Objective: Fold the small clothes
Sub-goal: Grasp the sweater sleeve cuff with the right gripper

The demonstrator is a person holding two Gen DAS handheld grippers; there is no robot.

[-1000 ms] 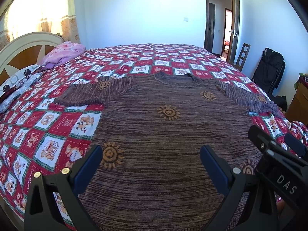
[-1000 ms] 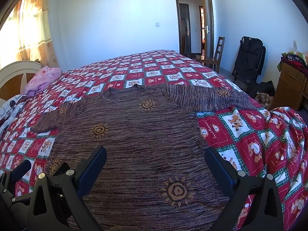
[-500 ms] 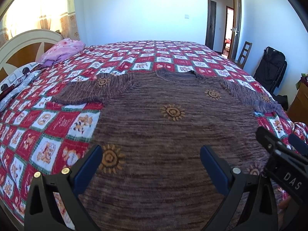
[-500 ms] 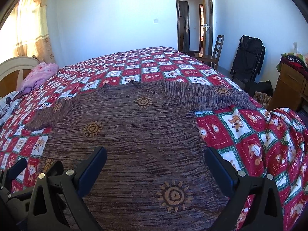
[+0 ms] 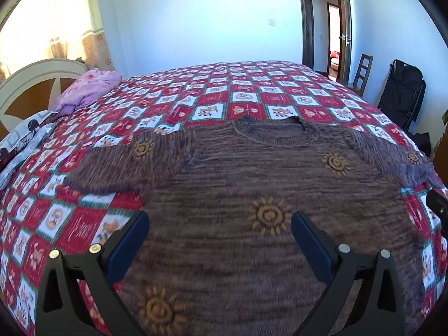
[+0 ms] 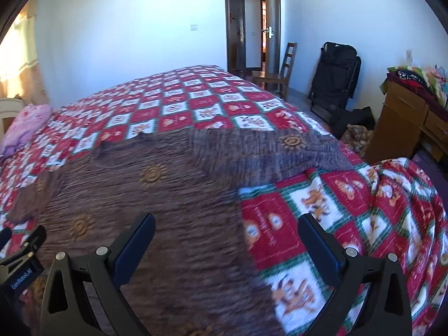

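Moved forward over the brown sweater (image 5: 252,184) since half a second ago, both grippers: collar nearer in the left wrist view, hem now out of sight beneath the fingers. Swung rightward too, the right gripper (image 6: 226,240), its view now centred on the sweater's right edge and right sleeve (image 6: 268,151) where a second ago the chest filled the frame. Slightly blurred, both views.

Unchanged, the sweater itself: spread flat and face up on the red-and-white patchwork bedspread (image 5: 252,92), collar toward the far side, sleeves stretched out to either side, orange sun motifs across the knit.

Spread wide, the left gripper (image 5: 219,238), gripping nothing, poised above the lower chest with one sun motif between its blue-padded fingers (image 5: 128,243). Likewise wide apart and empty, the right gripper, one finger above the knit and the other above bare bedspread just beside the sweater's edge.

Off to the head of the bed, a pink bundle (image 5: 89,86) by the headboard; beyond the far corner, a wooden chair (image 6: 282,70) and a black bag (image 6: 336,75).
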